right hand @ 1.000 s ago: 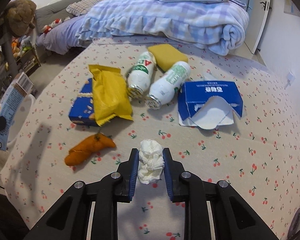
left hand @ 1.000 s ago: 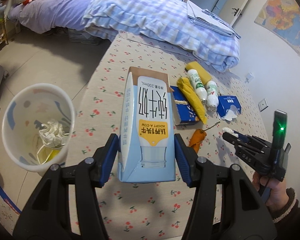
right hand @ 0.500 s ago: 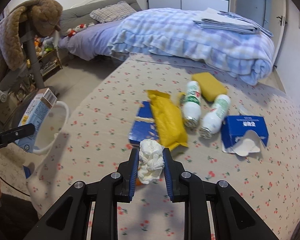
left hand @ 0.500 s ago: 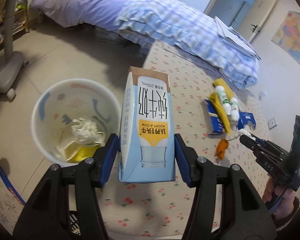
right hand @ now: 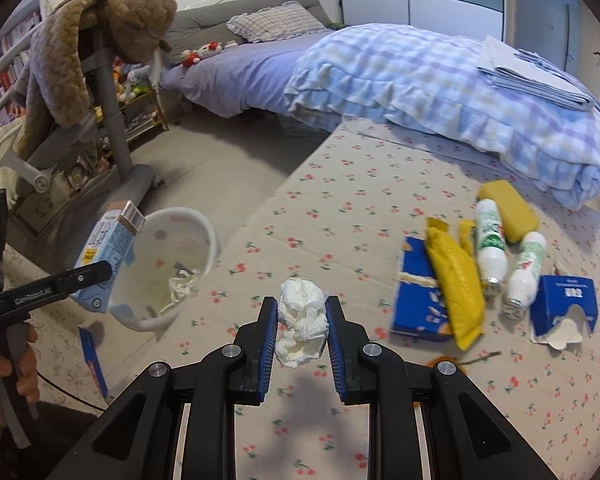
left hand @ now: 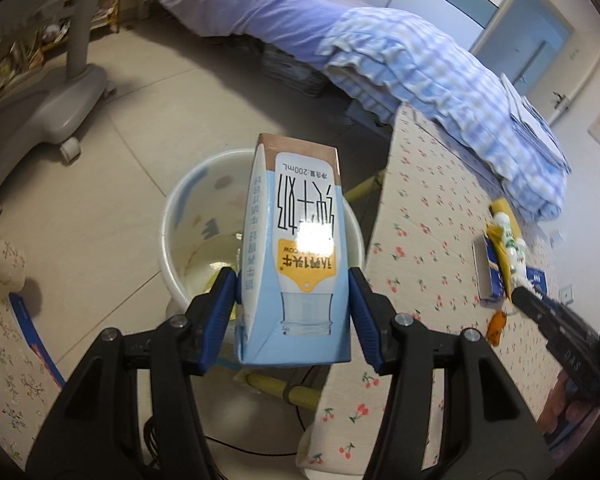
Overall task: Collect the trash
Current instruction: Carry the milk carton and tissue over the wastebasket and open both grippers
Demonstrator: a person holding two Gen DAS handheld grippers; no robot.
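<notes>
My left gripper (left hand: 294,280) is shut on a light-blue milk carton (left hand: 298,248), which hangs over the mouth of the white waste bin (left hand: 176,204) on the floor. From the right wrist view the carton (right hand: 108,256) shows over the bin (right hand: 204,228), whose bottom holds crumpled paper. My right gripper (right hand: 302,308) is shut on a crumpled white tissue (right hand: 302,320), above the cherry-print table (right hand: 340,208) near its left edge. It shows in the left wrist view as a dark gripper (left hand: 520,292) at the right.
On the table lie a blue box (right hand: 416,292), a yellow packet (right hand: 456,280), two white bottles (right hand: 488,240), a yellow sponge (right hand: 508,208), a torn blue tissue box (right hand: 564,300) and an orange scrap (left hand: 494,326). A grey wheeled stand (left hand: 40,108) and a bed stand beyond the bin.
My left gripper has carried the carton left, from over the table to over the bin. The right gripper has lifted the tissue and moved it left toward the table's edge.
</notes>
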